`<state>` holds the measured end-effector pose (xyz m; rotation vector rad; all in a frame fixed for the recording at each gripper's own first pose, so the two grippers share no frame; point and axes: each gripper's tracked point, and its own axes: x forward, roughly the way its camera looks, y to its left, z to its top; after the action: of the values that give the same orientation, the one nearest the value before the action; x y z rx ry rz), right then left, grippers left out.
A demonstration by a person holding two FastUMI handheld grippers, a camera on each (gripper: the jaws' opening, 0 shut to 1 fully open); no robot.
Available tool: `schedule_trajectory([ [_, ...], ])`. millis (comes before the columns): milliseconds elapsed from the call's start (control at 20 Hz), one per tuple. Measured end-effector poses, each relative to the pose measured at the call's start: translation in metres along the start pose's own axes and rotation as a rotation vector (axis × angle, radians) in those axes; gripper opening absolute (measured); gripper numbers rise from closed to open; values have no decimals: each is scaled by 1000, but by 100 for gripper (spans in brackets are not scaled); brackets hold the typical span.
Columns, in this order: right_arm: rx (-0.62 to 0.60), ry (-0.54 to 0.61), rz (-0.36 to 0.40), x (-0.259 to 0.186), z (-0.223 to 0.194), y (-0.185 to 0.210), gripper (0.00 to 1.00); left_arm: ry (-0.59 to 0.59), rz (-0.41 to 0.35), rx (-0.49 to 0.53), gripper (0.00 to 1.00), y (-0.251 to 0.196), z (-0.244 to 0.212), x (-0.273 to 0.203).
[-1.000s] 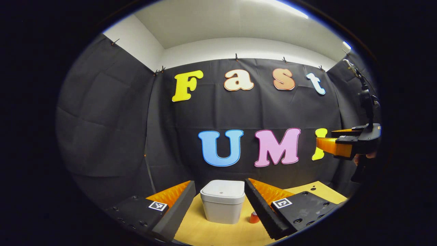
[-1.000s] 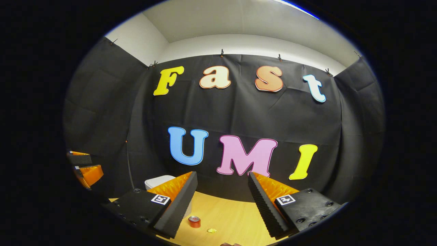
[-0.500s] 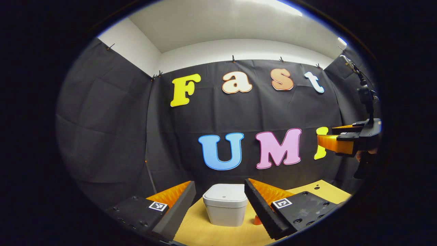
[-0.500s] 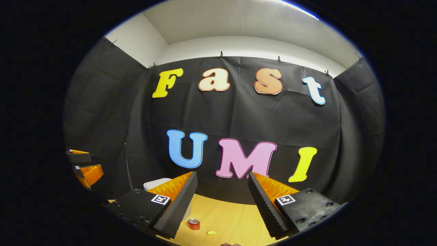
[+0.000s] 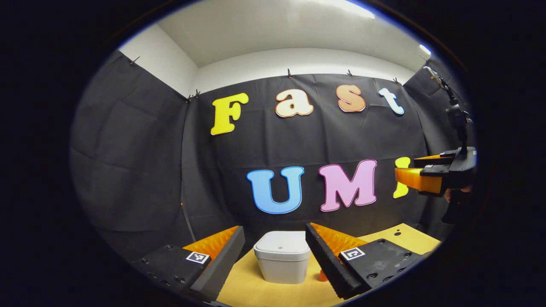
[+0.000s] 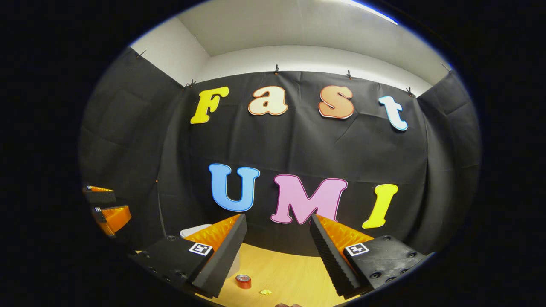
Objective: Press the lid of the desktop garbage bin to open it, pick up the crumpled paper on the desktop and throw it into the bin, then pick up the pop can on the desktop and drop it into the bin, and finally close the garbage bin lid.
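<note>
I hold both grippers, left (image 5: 275,245) and right (image 6: 278,238), high, jaws wide apart, above the smooth white boxy bin (image 5: 282,258) on the wooden table (image 5: 273,292).

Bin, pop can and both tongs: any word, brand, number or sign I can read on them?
Garbage bin: plain, no text.
Pop can: anything printed on it is too small to read.
Left tongs: black-and-white square marker, a coded pattern, no words.
Right tongs: coded square of the same kind, no words.
</note>
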<state>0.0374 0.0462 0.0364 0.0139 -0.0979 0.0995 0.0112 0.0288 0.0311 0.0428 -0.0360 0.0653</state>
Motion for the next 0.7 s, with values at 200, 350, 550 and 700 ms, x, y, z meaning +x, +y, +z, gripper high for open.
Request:
schedule_trajectory([
  [200,1,8,25,2,-3,7,96,0,-2,-12,95,-5,1,-1],
  [350,-3,-3,30,5,0,8,96,-7,-2,-10,96,-5,4,-1],
  [550,-5,3,41,8,-3,11,96,6,-5,-32,96,-6,-2,0],
  [700,-7,11,45,11,-6,12,96,21,1,-54,96,-3,-9,3],
])
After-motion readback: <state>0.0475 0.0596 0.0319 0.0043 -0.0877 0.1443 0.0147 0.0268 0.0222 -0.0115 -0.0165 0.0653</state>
